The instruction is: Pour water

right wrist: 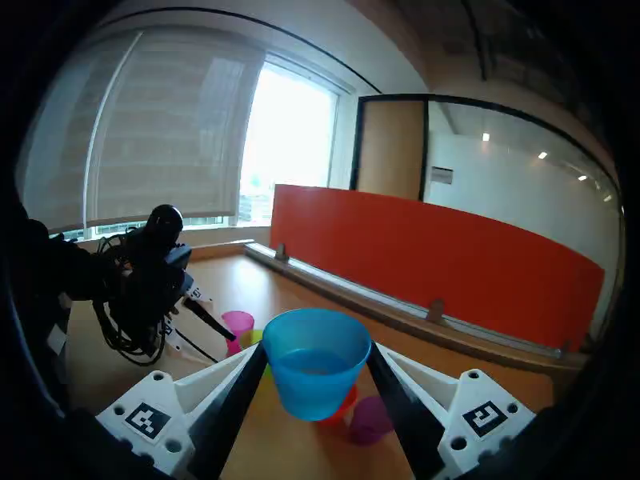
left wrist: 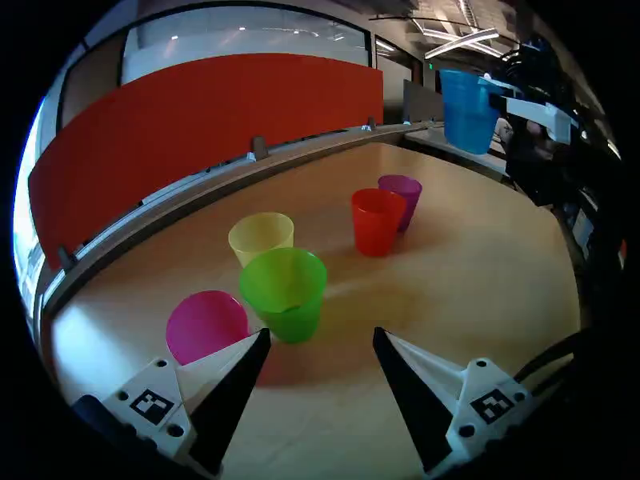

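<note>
Right fingers [right wrist: 240,392] pinch blue cup [right wrist: 314,396] (water [right wrist: 316,370] inside) from 2 sides; left fingers [left wrist: 238,378] gape wide, empty.

Wooden table [left wrist: 480,272] carries a pink cup [left wrist: 206,324], green cup [left wrist: 284,292], yellow cup [left wrist: 262,236], red cup [left wrist: 376,220], purple cup [left wrist: 402,196], apparently empty.

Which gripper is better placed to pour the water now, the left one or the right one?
Right. The right gripper already holds the blue cup, raised and with water in it. The left gripper is open and empty, low near the green cup.
</note>
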{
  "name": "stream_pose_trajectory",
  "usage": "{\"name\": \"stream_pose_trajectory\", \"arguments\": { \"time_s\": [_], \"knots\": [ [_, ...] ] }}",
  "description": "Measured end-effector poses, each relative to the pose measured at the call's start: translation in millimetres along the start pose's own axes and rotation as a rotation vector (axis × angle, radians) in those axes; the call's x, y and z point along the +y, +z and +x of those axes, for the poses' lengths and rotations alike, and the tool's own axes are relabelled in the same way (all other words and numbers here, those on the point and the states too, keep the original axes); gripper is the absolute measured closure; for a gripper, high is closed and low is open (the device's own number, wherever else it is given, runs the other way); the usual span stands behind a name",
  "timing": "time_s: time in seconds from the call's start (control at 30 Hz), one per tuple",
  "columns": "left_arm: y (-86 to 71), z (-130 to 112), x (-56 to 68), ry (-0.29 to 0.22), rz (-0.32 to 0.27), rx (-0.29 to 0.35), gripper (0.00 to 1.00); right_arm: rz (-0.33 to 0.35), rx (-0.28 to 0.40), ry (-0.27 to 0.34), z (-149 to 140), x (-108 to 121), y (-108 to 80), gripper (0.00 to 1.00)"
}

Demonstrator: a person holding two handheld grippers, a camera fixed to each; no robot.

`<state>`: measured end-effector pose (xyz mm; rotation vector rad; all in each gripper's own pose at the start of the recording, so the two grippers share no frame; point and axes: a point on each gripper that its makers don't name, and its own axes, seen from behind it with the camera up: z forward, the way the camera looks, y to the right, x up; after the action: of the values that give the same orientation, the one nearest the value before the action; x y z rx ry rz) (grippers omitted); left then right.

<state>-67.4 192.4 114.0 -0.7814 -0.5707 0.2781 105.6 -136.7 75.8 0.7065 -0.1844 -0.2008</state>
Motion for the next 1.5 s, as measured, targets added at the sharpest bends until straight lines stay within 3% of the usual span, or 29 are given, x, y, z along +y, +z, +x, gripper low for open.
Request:
{"name": "stream_pose_trajectory", "arguments": {
  "time_s": [0.87,1.5],
  "knots": [
    [23.2,20,-24.6,-0.019,0.028,0.006,0.05,-0.002,-0.016,-0.005,-7,4,-1.2,0.08],
    [39.7,27,-30.2,-0.022,0.032,0.004,0.05,-0.007,-0.018,-0.004,-12,8,-1.5,0.08]
  ]
}}
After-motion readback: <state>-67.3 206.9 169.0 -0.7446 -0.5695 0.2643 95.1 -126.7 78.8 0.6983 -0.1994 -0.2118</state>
